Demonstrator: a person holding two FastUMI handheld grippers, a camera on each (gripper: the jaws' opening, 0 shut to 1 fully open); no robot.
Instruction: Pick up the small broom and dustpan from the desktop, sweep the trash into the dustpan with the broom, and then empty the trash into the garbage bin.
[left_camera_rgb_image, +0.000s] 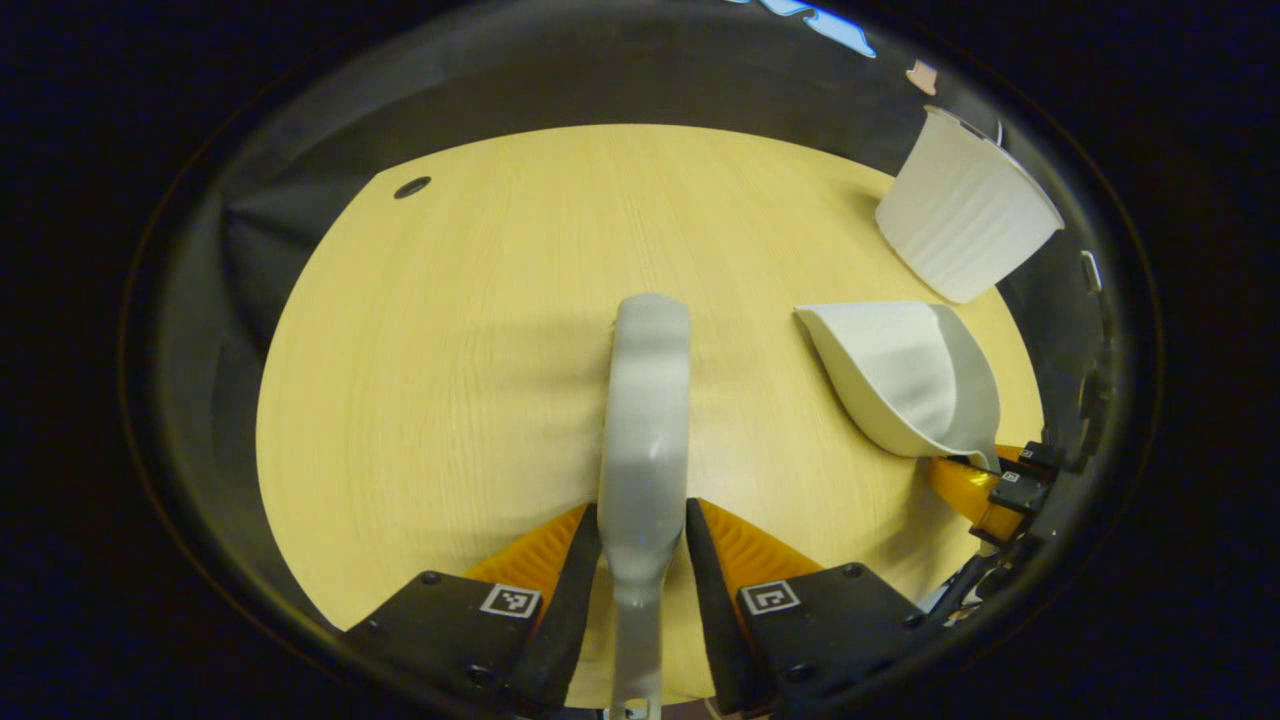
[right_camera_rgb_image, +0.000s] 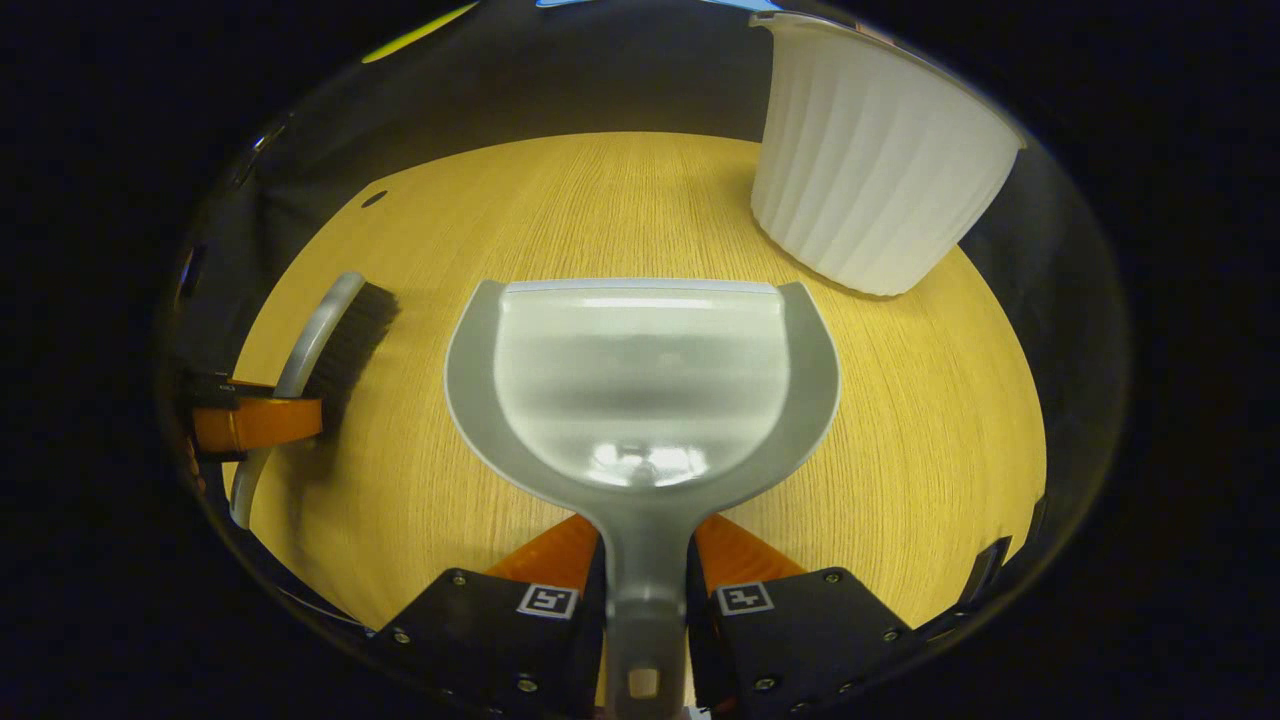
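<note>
While the broom (left_camera_rgb_image: 645, 420) sits gripped between my left gripper (left_camera_rgb_image: 643, 545) fingers, I see its grey back running straight ahead from them, out over the wooden worktop (left_camera_rgb_image: 450, 350). Both fingers are pressed against the handle, one on each side, closed narrow on it. Off to the right in the left gripper view there's the dustpan (left_camera_rgb_image: 915, 375), tilted, with the other gripper at its handle end, and beyond it the white ribbed garbage bin (left_camera_rgb_image: 965, 210) standing at the worktop's far right edge.

Over in the right gripper view, the right gripper (right_camera_rgb_image: 645, 560) has the dustpan (right_camera_rgb_image: 640, 380) by its handle, fingers clamped either side of it, the pan spreading out dead ahead with its open lip pointing away from me. The pan's inside looks bare and shiny. The garbage bin (right_camera_rgb_image: 865, 160) is just beyond it, up to the right. To the left I see the broom (right_camera_rgb_image: 335, 335), dark bristles facing the dustpan, held in the left gripper (right_camera_rgb_image: 255, 420).
</note>
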